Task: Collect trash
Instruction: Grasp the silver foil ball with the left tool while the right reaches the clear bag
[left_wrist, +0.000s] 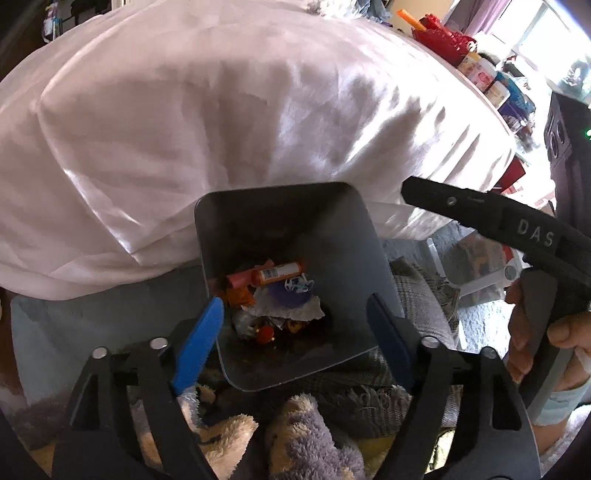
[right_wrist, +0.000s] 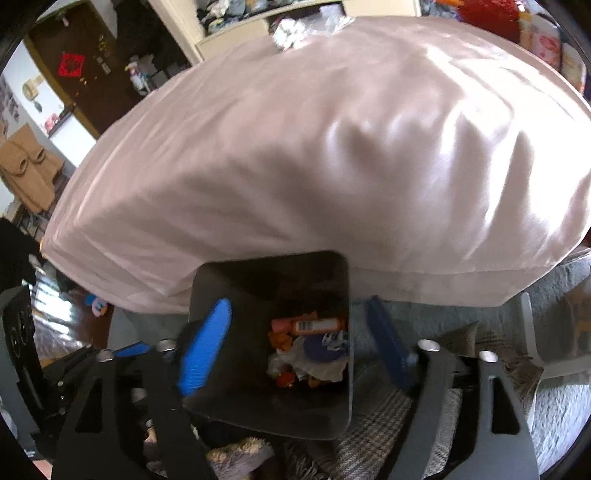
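A dark grey square trash bin (left_wrist: 347, 236) stands on the floor against the bed. It holds several pieces of trash: an orange tube (left_wrist: 279, 273), crumpled white paper (left_wrist: 284, 310) and wrappers. My left gripper (left_wrist: 295, 325) is open and empty, with its blue fingers (left_wrist: 197, 341) spread over the bin's near rim. The right gripper's black body (left_wrist: 517, 225) crosses the right side of the left wrist view. In the right wrist view the bin (right_wrist: 258, 406) sits below my open, empty right gripper (right_wrist: 299, 343), and the orange tube (right_wrist: 317, 325) lies inside.
A large bed with a pale pink sheet (left_wrist: 221, 129) fills the background. Plush toys (left_wrist: 295, 443) and a grey checked blanket (left_wrist: 417, 295) lie on the floor by the bin. A shelf with red items (left_wrist: 443, 37) is at the far right.
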